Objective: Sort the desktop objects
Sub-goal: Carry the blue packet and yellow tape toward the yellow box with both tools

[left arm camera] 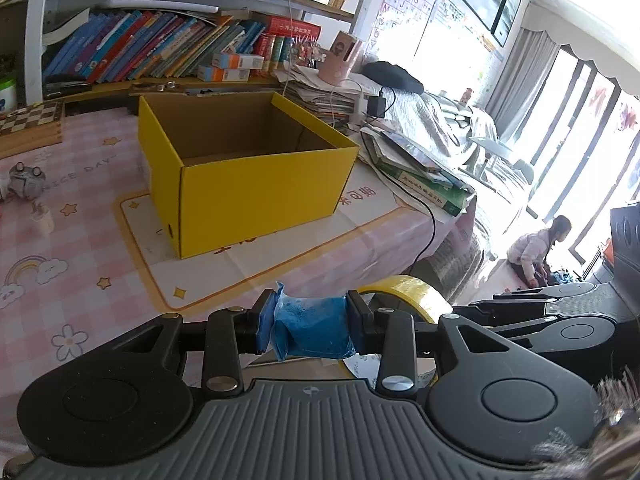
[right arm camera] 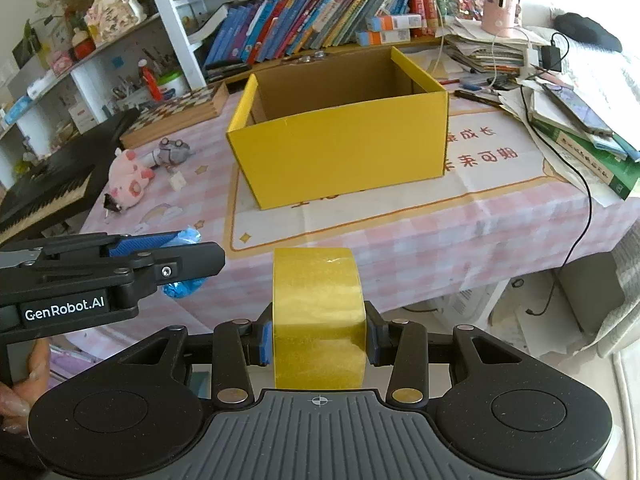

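Hand-held grippers [left arm camera: 310,326] [right arm camera: 319,338] angled downward, loaded

A row of books [right arm camera: 304,20] fills the shelf, a chessboard [right arm camera: 180,110] below it.

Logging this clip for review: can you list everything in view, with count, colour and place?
box: one, yellow, open top, mid table.
tape roll: one, yellow, clamped in the right gripper.
blue packet: one, clamped in the left gripper.
plush toy: one, pink, table's left side.
grey toy: one, beside the plush.
chessboard: one, brown, behind the toys.
books: many, mixed colours, shelf behind the box.
paper stack: one, right rear.
tablecloth: one, pink check.
left gripper: black, blue pads.
right gripper: black, blue pads.
hand: one, lower left of the right wrist view.
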